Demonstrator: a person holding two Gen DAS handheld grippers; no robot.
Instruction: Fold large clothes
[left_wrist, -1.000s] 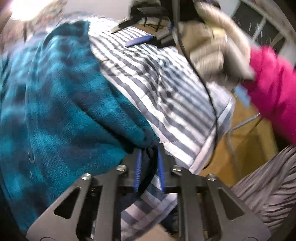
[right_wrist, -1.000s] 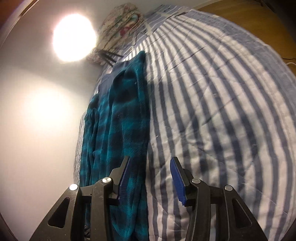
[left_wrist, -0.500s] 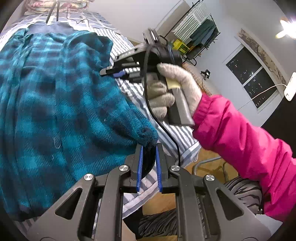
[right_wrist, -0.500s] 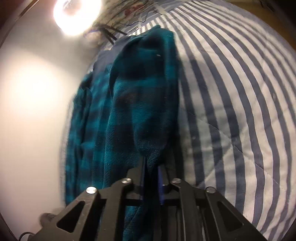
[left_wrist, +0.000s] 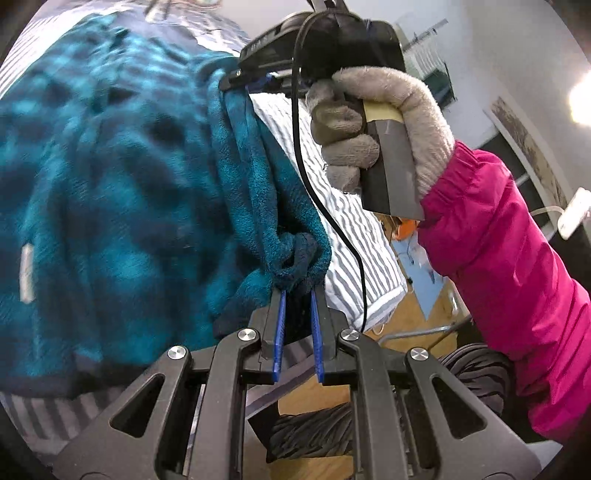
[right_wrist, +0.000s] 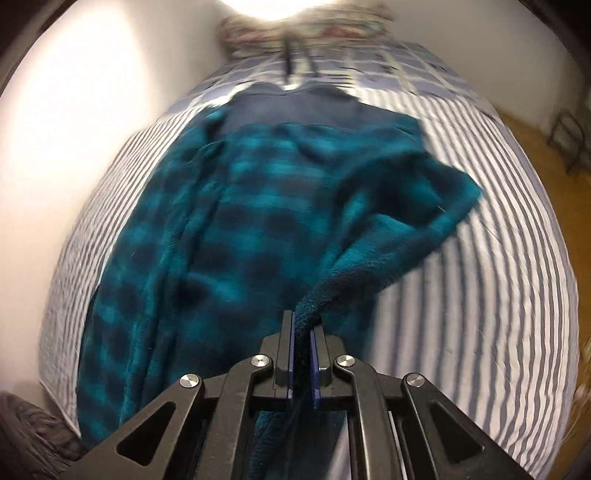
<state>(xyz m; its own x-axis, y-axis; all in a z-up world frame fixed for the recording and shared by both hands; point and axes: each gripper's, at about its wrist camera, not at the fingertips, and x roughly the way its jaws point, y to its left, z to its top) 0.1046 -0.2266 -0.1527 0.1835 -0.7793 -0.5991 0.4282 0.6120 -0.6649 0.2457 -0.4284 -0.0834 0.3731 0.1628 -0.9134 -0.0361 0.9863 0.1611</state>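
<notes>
Teal checked fleece robe (right_wrist: 236, 236) lies on my striped bed (right_wrist: 498, 258); my left gripper (left_wrist: 297, 295) fingers clamp its bunched hem, my right gripper (right_wrist: 302, 325) fingers pinch a lifted edge beyond, gloved hand (left_wrist: 376, 122) above.

One fleece robe (right_wrist: 236, 236), two tongs (left_wrist: 297, 295) (right_wrist: 303, 328), seemingly one bedspread (right_wrist: 498, 277)

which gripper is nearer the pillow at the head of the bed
Cannot tell. Both the left gripper and the right gripper are clamped on the teal fleece garment, and the pillow lies far beyond it.
</notes>
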